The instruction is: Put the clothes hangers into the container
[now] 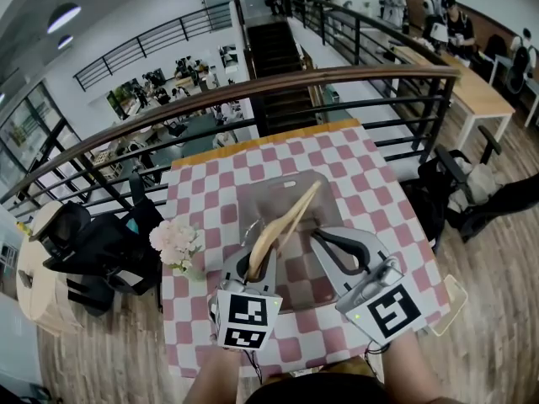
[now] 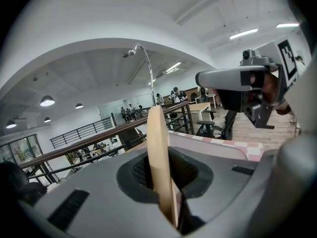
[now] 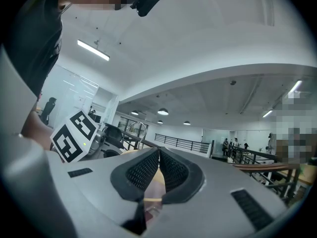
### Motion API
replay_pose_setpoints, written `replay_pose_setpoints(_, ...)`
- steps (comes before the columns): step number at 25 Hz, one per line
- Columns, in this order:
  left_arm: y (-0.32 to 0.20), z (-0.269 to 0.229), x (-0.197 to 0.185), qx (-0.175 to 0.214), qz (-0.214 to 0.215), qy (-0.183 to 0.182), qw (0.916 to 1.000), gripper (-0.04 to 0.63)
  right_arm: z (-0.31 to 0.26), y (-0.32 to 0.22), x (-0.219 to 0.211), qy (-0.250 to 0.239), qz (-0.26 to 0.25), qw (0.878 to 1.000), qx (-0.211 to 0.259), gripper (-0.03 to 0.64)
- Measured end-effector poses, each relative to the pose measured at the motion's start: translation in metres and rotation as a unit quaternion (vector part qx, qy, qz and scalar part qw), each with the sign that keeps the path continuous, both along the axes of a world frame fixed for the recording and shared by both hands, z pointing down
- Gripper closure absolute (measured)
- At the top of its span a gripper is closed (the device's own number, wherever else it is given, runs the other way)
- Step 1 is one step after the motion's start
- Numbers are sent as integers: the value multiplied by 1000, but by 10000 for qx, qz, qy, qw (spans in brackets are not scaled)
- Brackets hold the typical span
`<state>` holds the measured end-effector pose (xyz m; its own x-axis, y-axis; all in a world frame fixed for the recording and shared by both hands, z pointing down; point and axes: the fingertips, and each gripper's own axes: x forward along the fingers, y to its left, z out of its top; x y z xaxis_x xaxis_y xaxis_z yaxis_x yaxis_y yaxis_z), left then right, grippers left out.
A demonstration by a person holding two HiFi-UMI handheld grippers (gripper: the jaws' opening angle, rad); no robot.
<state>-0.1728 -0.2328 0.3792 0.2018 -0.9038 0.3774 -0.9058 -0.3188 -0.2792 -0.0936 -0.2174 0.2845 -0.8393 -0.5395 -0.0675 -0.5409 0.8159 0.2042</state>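
A wooden clothes hanger slants up to the right over the grey container in the middle of the checked table. My left gripper is shut on the hanger's lower end. In the left gripper view the wooden arm stands upright between the pads, and its metal hook curves above. My right gripper hovers over the container's right side, jaws together with nothing in them. In its own view the pads meet, with pale wood showing behind them.
A pink-and-white checked cloth covers the table. White flowers stand at its left edge. A dark railing runs behind the table. A black chair sits at left, another at right.
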Motion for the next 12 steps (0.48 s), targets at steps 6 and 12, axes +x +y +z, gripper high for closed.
replay_pose_setpoints(6, -7, 4, -3, -123, -103, -65, 9999, 546, 0, -4, 0, -26, -17, 10000, -3, 581)
replay_pose_setpoints(12, -13, 9, -4, -242, -129, -261, 9993, 546, 3, -8, 1, -69, 3, 10000, -63, 581)
